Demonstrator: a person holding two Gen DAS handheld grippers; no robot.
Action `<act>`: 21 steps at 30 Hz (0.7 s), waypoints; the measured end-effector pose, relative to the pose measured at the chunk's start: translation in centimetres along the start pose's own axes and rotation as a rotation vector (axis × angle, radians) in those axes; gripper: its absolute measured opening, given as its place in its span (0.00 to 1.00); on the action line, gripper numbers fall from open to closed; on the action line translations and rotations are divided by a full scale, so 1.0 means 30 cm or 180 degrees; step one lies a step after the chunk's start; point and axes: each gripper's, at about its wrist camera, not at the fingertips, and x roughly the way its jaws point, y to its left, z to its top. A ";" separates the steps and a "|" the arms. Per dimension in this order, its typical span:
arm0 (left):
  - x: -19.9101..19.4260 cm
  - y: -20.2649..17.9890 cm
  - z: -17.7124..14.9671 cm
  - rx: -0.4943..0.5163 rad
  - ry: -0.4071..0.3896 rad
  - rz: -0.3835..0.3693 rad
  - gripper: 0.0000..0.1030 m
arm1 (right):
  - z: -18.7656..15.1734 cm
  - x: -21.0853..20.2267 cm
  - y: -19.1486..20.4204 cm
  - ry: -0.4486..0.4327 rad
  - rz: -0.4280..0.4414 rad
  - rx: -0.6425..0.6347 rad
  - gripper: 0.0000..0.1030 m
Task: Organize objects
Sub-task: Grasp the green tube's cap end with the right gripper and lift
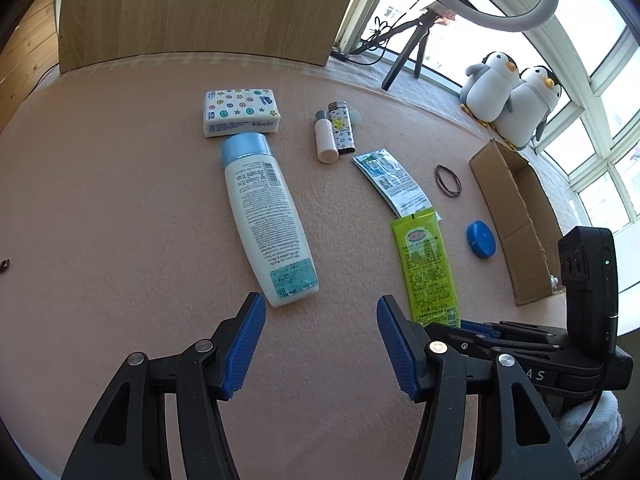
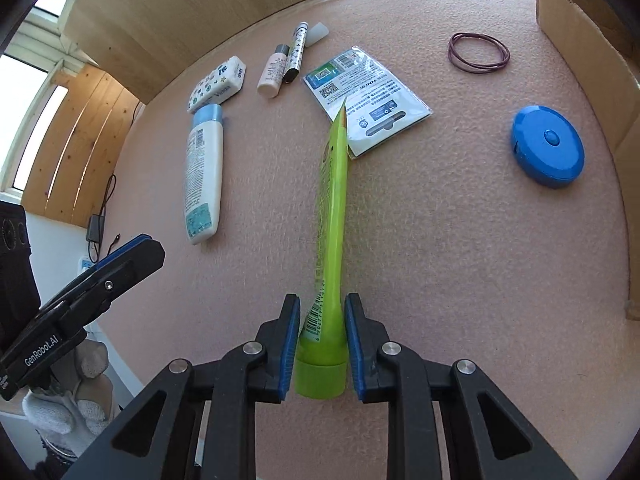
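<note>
My right gripper is shut on the lime green tube, clamping it just above its cap. The tube points away from me, and its crimped end reaches over a blue-and-white sachet packet. In the left wrist view the green tube lies to the right, with the right gripper at its near end. My left gripper is open and holds nothing. It hovers just short of the base of a white lotion bottle with a blue cap. I cannot tell whether the tube is lifted off the mat.
On the pink mat lie a tissue pack, a small bottle, a lighter, rubber bands and a blue tape measure. An open cardboard box stands at the right edge, with two plush penguins behind it.
</note>
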 end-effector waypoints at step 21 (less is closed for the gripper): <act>0.219 -0.253 -0.090 0.0348 0.0682 -0.0616 0.57 | 0.025 -0.060 -0.071 -0.0062 -0.0015 -0.0006 0.33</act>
